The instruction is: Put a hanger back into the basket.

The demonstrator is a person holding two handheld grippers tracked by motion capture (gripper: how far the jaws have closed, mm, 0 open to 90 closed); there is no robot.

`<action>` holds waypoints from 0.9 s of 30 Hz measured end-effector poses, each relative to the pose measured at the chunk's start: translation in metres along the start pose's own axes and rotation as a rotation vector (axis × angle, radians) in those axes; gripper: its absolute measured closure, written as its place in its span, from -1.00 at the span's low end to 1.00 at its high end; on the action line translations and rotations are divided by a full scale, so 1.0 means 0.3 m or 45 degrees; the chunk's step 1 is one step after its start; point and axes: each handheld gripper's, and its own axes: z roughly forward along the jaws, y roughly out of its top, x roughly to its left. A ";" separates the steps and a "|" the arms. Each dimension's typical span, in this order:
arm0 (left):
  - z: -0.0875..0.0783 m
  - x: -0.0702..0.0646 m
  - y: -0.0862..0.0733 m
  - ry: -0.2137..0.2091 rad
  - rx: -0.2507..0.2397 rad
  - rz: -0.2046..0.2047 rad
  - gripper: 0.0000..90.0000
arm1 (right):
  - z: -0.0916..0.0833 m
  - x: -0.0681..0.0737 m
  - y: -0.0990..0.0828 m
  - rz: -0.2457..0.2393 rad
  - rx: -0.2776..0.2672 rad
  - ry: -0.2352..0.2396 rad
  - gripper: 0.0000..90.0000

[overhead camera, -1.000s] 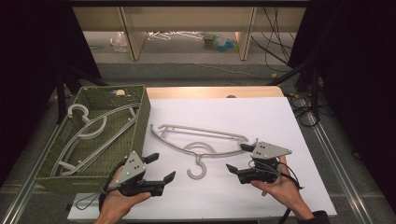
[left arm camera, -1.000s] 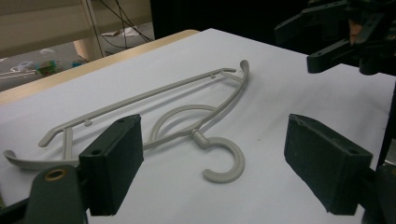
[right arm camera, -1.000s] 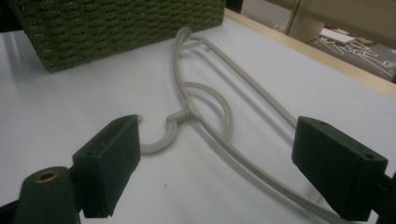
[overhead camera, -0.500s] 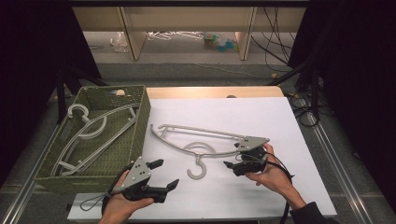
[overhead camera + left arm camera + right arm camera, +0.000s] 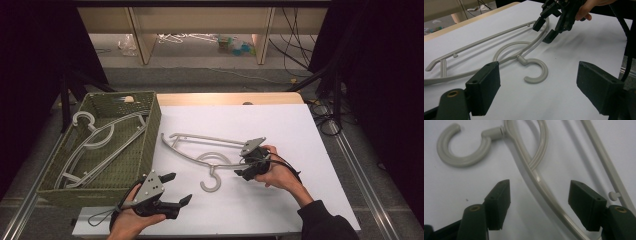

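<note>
A grey plastic hanger (image 5: 205,138) lies flat on the white table sheet (image 5: 280,125), hook (image 5: 212,182) toward the person. My right gripper (image 5: 241,167) is low over the hanger's right end. In the right gripper view its jaws (image 5: 541,202) straddle the curved arm (image 5: 537,180); they have just been closing, and the pads stand clear of the arm on both sides. My left gripper (image 5: 179,188) hovers open near the front edge with nothing between its jaws (image 5: 541,87). In its view the hook (image 5: 546,71) lies just ahead, and the right gripper (image 5: 544,31) is farther off.
A green woven basket (image 5: 147,135) stands at the left of the table and holds more grey hangers (image 5: 95,145). Cables (image 5: 325,115) trail off the right side. Low shelves with clutter (image 5: 200,37) run behind the table.
The right gripper has moved left and down onto the hanger's right arm, and its jaws have narrowed around it. The left gripper has barely shifted.
</note>
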 end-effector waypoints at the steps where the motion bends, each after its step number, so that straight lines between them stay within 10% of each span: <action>1: 0.001 0.000 -0.001 -0.006 -0.001 -0.007 -0.58 | 0.009 -0.005 0.006 -0.004 0.012 0.011 -0.16; 27: 0.009 0.003 -0.012 -0.003 0.032 -0.004 -0.53 | 0.071 -0.030 0.078 -0.020 0.198 0.152 0.49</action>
